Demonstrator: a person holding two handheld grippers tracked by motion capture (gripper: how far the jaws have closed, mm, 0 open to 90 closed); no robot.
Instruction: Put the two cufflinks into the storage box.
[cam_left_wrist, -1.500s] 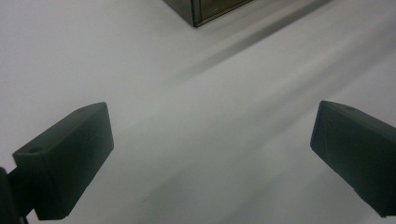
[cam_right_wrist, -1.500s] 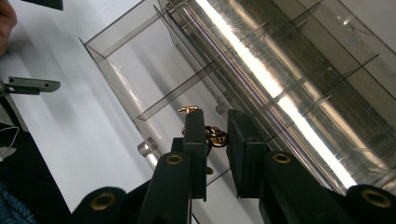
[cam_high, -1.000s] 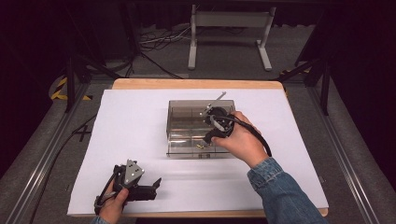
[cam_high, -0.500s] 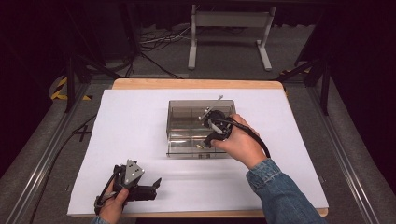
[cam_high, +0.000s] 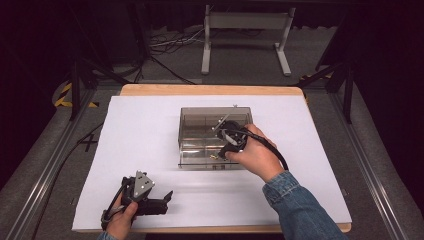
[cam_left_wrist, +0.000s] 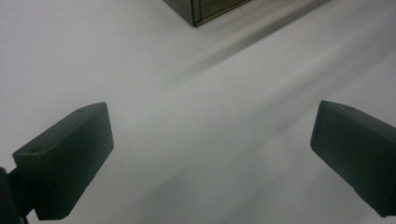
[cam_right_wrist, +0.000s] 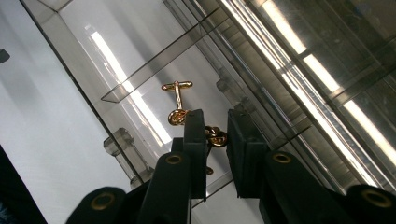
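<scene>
A gold cufflink (cam_right_wrist: 215, 136) with a knot-shaped head sits between the narrowed jaws of the right gripper (cam_right_wrist: 215, 140), low over the floor of a clear, smoke-tinted acrylic box (cam_high: 200, 117). A second gold cufflink (cam_right_wrist: 177, 100), its straight bar at one end and knot at the other, lies flat just beyond, beside a thin clear divider. The open-topped box, split into compartments, stands at the middle of the white-covered bench (cam_high: 140, 130).

Dark room; grey floor (cam_high: 240, 65); metal stand (cam_high: 246, 22); cables (cam_high: 165, 42).
</scene>
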